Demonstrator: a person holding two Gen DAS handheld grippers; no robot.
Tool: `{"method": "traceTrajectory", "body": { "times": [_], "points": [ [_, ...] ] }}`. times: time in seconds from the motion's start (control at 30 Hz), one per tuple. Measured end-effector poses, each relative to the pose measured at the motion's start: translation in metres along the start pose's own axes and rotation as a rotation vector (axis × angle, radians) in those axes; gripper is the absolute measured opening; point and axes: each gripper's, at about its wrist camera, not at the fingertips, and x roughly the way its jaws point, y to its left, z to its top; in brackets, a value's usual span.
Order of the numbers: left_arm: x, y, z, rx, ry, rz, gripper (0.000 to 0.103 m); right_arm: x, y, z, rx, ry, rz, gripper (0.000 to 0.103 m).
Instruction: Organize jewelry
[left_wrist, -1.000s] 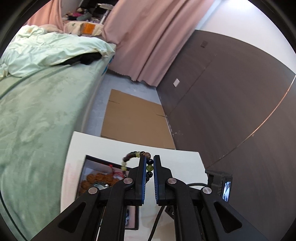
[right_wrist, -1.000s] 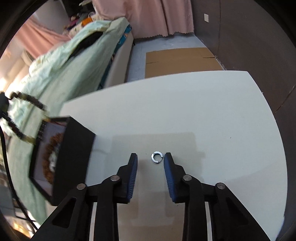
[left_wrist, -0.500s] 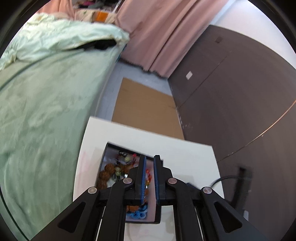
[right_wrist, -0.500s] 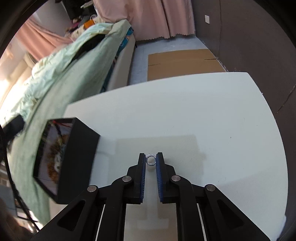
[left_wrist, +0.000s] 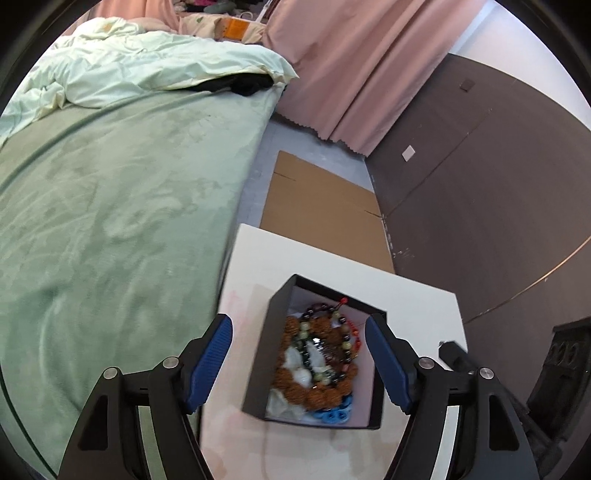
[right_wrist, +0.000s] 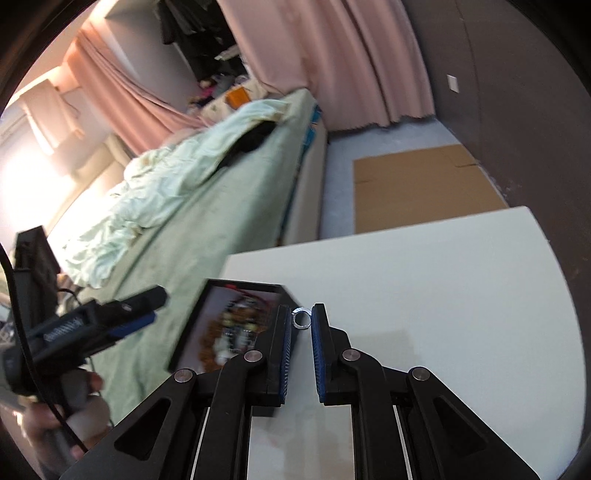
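Note:
My left gripper (left_wrist: 297, 328) hangs over the black jewelry box (left_wrist: 258, 362) on the white table (left_wrist: 251, 266). Its jaws are opening wide and nothing is between them. A dark bead bracelet (left_wrist: 345, 345) lies in the box on top of brown bead bracelets and blue pieces. In the right wrist view my right gripper (right_wrist: 301, 314) is shut on a small silver ring (right_wrist: 301, 319), held above the table (right_wrist: 424, 288) just right of the box (right_wrist: 216, 304). One finger (right_wrist: 140, 299) of the left gripper shows there, left of the box.
A green-covered bed (left_wrist: 110, 221) runs along the table's left side. Flat cardboard (left_wrist: 321, 206) lies on the floor beyond the table, before pink curtains (left_wrist: 351, 74) and a dark wall. A hand (right_wrist: 55, 424) holds the left gripper. A black device (left_wrist: 454, 354) sits at the table's right edge.
The left gripper carried the dark bead bracelet over the box and opened; the bracelet now lies inside. The right gripper shut on the ring and lifted it off the table.

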Motion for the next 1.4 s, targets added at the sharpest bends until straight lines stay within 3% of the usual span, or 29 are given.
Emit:
{"method": "traceTrajectory", "body": {
  "times": [0.13,0.27,0.4,0.43,0.5,0.53,0.97,1.03,1.1,1.13,1.4],
  "points": [
    [-0.01,0.008,-0.003,0.018,-0.041,0.031,0.075,0.004,0.019,-0.002,-0.018,-0.007,0.046,0.013],
    [-0.01,0.015,-0.004,0.016,-0.025,0.032,0.076,0.01,0.037,-0.005,-0.026,-0.004,0.102,0.013],
    [-0.012,0.023,-0.004,-0.009,-0.019,0.029,0.085,0.024,0.049,-0.008,-0.022,0.017,0.122,0.013],
    [-0.014,0.025,-0.004,-0.019,-0.022,0.023,0.087,0.029,0.048,-0.009,-0.011,0.038,0.109,0.015],
    [-0.017,0.026,-0.004,-0.023,-0.027,0.019,0.088,0.033,0.044,-0.012,0.029,0.058,0.078,0.047],
    [-0.019,0.026,-0.004,-0.024,-0.028,0.015,0.088,0.029,0.041,-0.013,0.039,0.039,0.069,0.05],
    [-0.032,0.014,-0.02,0.025,-0.027,0.026,0.089,-0.015,0.024,-0.016,0.02,0.001,0.01,0.051],
    [-0.033,0.007,-0.024,0.046,-0.029,0.028,0.089,-0.021,0.023,-0.018,0.016,0.003,-0.005,0.057],
    [-0.035,0.001,-0.027,0.067,-0.035,0.034,0.089,-0.029,0.02,-0.021,0.018,-0.008,-0.013,0.076],
    [-0.036,-0.003,-0.029,0.083,-0.039,0.035,0.091,-0.035,0.018,-0.023,0.023,-0.015,-0.014,0.078],
    [-0.05,-0.024,-0.045,0.204,-0.069,0.037,0.096,-0.066,-0.002,-0.036,0.003,-0.007,-0.061,0.082]
  ]
}}
